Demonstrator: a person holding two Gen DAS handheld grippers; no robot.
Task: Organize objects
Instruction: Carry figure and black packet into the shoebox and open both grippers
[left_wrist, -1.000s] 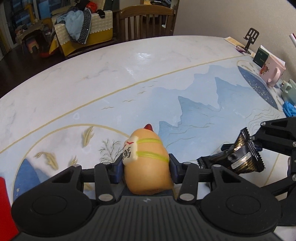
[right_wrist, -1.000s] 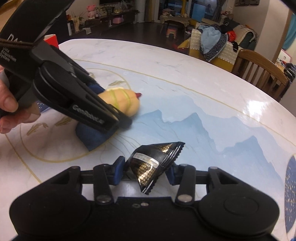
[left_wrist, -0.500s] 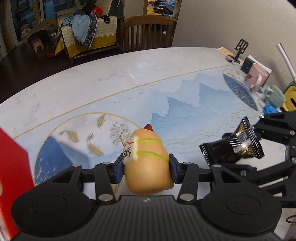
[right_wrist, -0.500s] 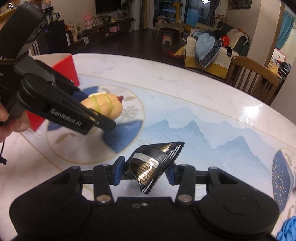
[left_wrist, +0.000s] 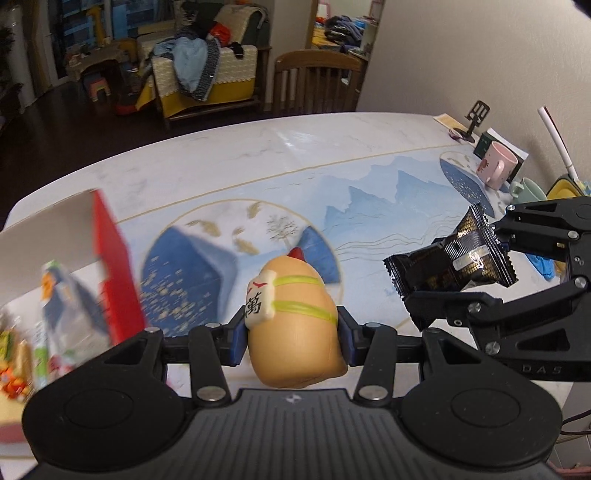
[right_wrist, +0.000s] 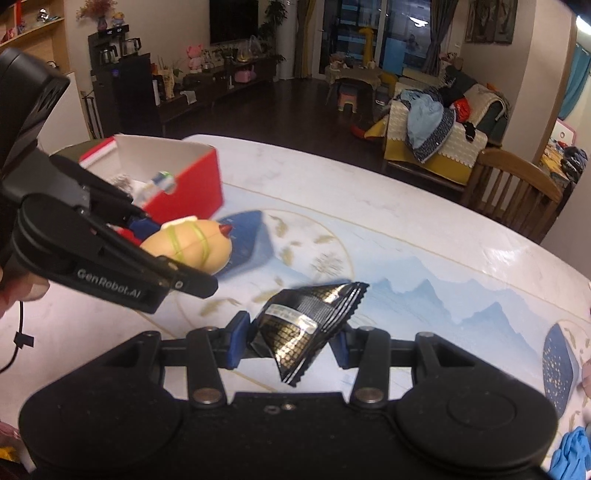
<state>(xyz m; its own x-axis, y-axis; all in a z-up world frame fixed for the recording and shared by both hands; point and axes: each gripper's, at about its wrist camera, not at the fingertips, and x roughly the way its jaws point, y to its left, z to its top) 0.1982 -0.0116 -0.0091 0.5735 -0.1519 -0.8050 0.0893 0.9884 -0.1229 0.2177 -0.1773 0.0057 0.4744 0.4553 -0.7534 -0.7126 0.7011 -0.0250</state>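
Since the earlier frames both grippers have lifted off the desk (left_wrist: 229, 155) and swung toward the red box (right_wrist: 184, 181), now in view at left. Left gripper (left_wrist: 291, 328) tilted steeply down, clamped on the toy (left_wrist: 295, 332), held clear of the desk just beside the box. Right gripper (right_wrist: 288, 343) alongside, same tilt, pinching the black packet (right_wrist: 303, 325) in the air.

the toy (left_wrist: 293, 325) wears a white tile reading "萬"; "genrobot.ai" runs along the left gripper (right_wrist: 177, 254); "das" marks the right gripper (left_wrist: 448, 271).
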